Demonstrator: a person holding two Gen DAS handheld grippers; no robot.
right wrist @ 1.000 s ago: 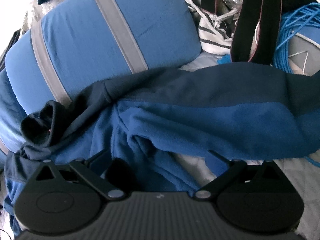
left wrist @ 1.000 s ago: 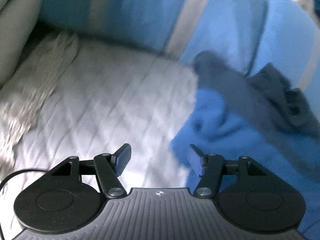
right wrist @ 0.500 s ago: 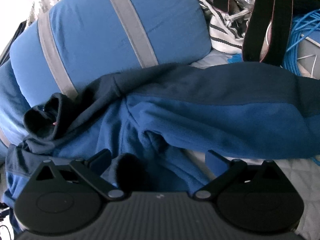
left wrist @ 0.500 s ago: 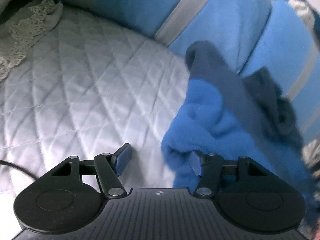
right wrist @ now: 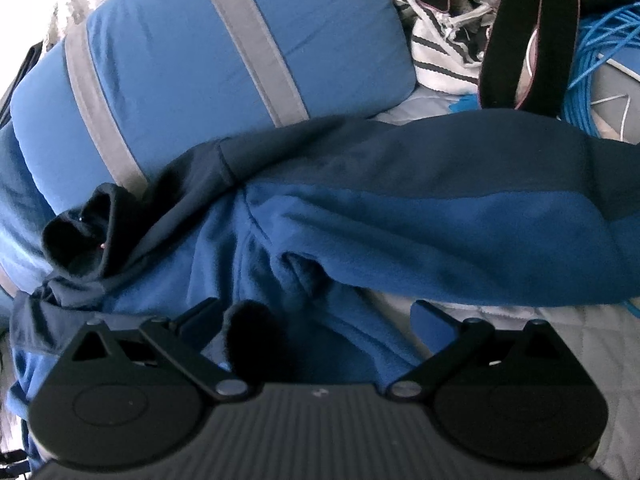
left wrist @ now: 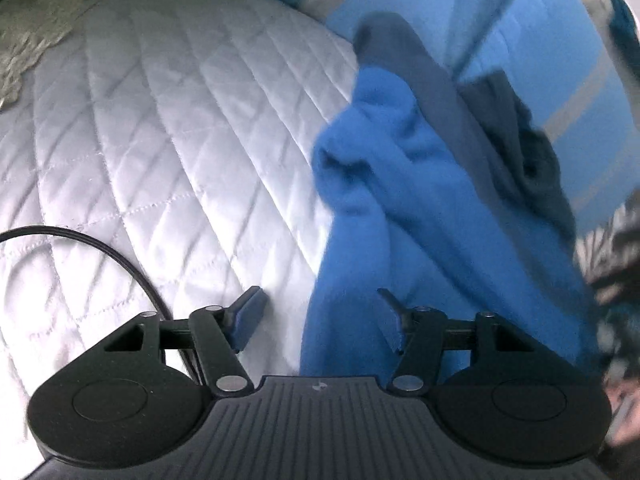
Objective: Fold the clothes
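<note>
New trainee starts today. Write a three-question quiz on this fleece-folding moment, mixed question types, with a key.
1. True or false: the left gripper is shut on the fleece.
2. Multiple choice: behind the fleece in the right view lies a) a blue pillow with grey stripes, b) a red towel, c) a wooden box.
3. Fill in: the black cable lies on the white ____.

Key: 1 false, both grippers are open, the right gripper too. 2 a. 3 quilt.
</note>
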